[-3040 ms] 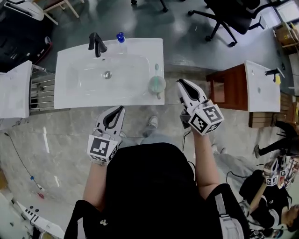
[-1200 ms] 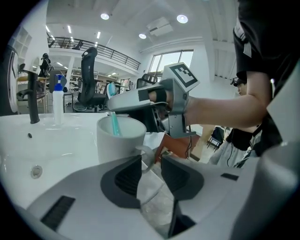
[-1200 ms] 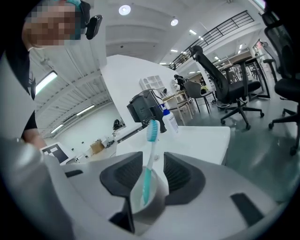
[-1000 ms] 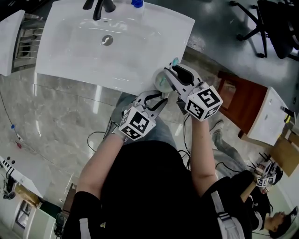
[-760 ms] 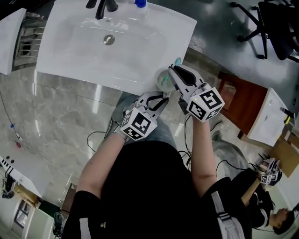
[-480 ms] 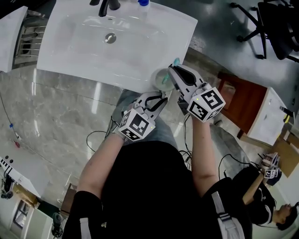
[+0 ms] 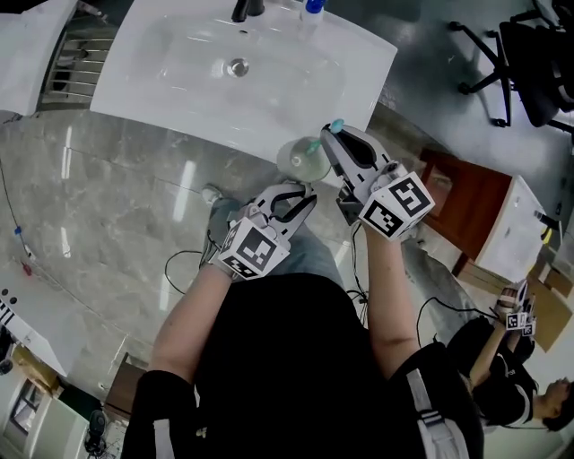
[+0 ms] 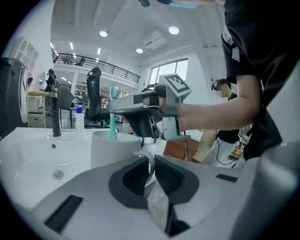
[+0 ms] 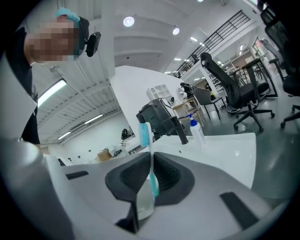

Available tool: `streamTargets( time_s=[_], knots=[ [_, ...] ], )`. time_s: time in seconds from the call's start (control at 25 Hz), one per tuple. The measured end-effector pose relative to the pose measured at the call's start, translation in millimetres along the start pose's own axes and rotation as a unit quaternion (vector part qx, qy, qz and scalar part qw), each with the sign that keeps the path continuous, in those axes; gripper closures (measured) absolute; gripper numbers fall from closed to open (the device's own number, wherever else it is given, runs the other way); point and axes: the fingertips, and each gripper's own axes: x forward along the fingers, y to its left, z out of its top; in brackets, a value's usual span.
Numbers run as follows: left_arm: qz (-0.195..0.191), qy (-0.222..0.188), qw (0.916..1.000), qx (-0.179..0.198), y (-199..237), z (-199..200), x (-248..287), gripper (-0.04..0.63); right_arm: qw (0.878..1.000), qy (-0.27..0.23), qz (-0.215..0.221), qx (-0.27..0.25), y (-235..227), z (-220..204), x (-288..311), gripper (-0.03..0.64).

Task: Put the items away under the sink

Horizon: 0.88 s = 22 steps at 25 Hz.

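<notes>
I stood over a white sink (image 7: 363, 90) with a black faucet (image 7: 247, 9) and a blue-capped bottle (image 7: 311, 7) along its far rim and a metal drain (image 7: 238, 66) in the bowl. The floor (image 7: 108, 197) under it was grey, marble-patterned and glossy, with dark cables (image 7: 184, 260) trailing across it near my feet. A rack of metal rails (image 7: 76, 67) stood at the sink's left. To the right was a brown wooden cabinet (image 7: 466, 206) bearing another white basin (image 7: 511, 233), with an office chair (image 7: 529, 54) behind it and another person (image 7: 511, 394) low at the right.

The pale cup (image 7: 303, 160) was at the sink's front edge, near its right corner. My left hand-held gripper (image 7: 300, 193) had just been closing, and its jaws pinched the cup's thin curved handle (image 8: 149, 159). My right hand-held gripper (image 7: 334, 139), just beside the cup, was clamped on the teal-and-white toothbrush (image 9: 151, 164), which stood upright between the pads with its bristle end above them. I could not tell whether the cup rested on the sink.
</notes>
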Motion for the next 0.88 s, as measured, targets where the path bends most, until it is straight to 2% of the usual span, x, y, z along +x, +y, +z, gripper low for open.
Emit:
streamTargets(
  time_s=[0.44,0.88],
  knots=[
    [0.035,-0.032,0.9989,-0.003,20.2,-23.6,-125.9,0.545,0.998,-0.017,0.063,-0.013,133.1,14.7,68.5,0.572],
    [0.116,-0.067,0.9902,-0.04,65.0,-90.5,-285.4,0.545,0.992,-0.014,0.124,-0.025,274.2,3.8,161.6,0.572]
  ],
)
